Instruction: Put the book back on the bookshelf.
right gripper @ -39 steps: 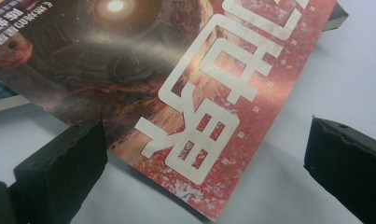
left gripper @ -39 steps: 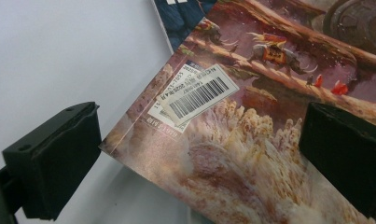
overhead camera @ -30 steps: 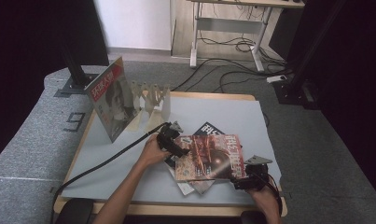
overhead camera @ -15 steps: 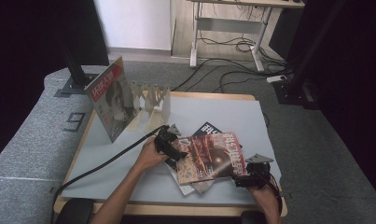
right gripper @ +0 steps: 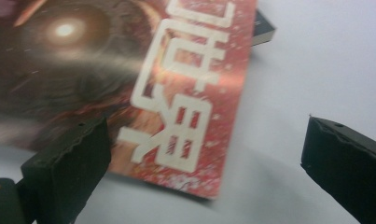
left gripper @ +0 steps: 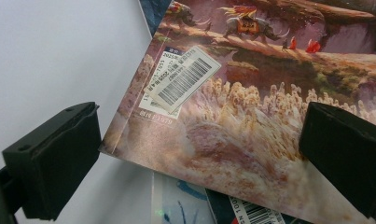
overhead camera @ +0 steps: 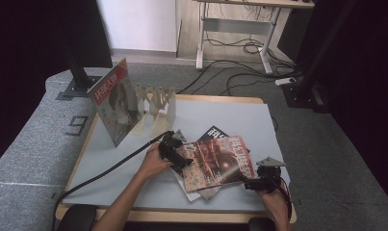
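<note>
Tongs in the person's left hand, the left tongs (overhead camera: 174, 153), sit at the near-left corner of the red magazine (overhead camera: 215, 162) in the high view, and the right tongs (overhead camera: 259, 182) lie at its near-right edge; from this height the gap between either pair of jaws is too small to judge. That glossy magazine tops a loose pile near the middle of the pale grey surface (overhead camera: 220, 113), hiding most of a dark magazine (overhead camera: 214, 133) beneath. Far left, another magazine (overhead camera: 115, 108) stands tilted against a pale zigzag rack (overhead camera: 155, 98).

Seen from the left gripper view, the left tongs (left gripper: 195, 163) gape wide, gripping nothing; their black, foam-like pads straddle the shiny cover's corner (left gripper: 251, 135), with a white barcode label (left gripper: 183, 79) stuck on it. Lower magazines peek out, cut off at the bottom edge.

Through the right gripper view, the right tongs (right gripper: 204, 172) also stand wide apart and empty. The red cover (right gripper: 129, 88) with large cream lettering is blurred, its corner lying between the ridged pads.
</note>
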The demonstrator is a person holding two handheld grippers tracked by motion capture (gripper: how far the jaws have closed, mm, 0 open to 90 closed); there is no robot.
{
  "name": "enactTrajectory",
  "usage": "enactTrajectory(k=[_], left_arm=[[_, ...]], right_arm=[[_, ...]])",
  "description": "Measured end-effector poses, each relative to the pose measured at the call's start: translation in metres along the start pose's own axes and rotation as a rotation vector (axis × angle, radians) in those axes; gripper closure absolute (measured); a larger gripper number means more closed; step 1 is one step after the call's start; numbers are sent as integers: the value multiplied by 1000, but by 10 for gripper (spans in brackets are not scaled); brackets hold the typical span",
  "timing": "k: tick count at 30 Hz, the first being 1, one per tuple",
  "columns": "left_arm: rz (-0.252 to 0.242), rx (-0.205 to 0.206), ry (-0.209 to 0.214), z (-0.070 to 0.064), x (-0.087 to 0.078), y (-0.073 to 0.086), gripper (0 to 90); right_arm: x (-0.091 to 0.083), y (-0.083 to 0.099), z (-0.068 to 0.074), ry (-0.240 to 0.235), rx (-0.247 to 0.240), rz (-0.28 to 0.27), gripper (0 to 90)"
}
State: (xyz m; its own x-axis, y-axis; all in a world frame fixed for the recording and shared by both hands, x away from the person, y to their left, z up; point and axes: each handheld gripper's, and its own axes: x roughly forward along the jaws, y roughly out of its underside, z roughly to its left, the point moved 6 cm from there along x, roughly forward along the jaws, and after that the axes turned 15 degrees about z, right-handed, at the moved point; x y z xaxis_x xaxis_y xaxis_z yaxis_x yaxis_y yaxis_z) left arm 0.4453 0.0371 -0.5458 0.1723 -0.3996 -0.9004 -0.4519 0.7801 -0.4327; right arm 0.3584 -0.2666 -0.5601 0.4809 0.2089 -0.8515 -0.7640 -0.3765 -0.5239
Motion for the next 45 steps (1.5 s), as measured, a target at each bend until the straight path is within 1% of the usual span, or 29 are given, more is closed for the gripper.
enactTrajectory(k=[1,2,3,5,6,7,15,19,22,23,24,34,39,45], left_arm=[[-1,0,0,0,0,0,0],[-1,0,0,0,0,0,0],[-1,1,1,0,0,0,0],[1,2,2,0,0,0,0],[1,1,3,0,0,0,0],[-1,1,1,0,0,0,0],[1,-2,-6,-1,0,0,0],[12,0,-9,-2,-2,2,0],[11,1,-8,-3,-3,4,0],[3,-4,2,-3,-3,7,0],[-2,-3,4,-3,-4,8,0],[12,-1,2,-7,-8,16,0],[23,-2,2,-9,-11,21,0],[33,3,0,-12,-14,26,0]], right_arm=[[0,1,2,-16,-1,1,9],[0,1,2,-16,-1,1,9],[1,4,6,-46,-11,8,0],[2,4,7,-49,-19,14,0],[3,6,10,-56,-40,25,0],[3,6,11,-59,-44,27,0],[6,6,10,-63,-53,30,0],[6,3,8,-48,-55,24,0],[7,2,7,-36,-57,24,0],[7,1,7,-27,-52,22,0],[7,1,6,-22,-51,18,0],[6,-5,4,17,-48,3,0],[6,-9,1,44,-41,-11,0],[6,-16,-2,58,-26,-21,0]])
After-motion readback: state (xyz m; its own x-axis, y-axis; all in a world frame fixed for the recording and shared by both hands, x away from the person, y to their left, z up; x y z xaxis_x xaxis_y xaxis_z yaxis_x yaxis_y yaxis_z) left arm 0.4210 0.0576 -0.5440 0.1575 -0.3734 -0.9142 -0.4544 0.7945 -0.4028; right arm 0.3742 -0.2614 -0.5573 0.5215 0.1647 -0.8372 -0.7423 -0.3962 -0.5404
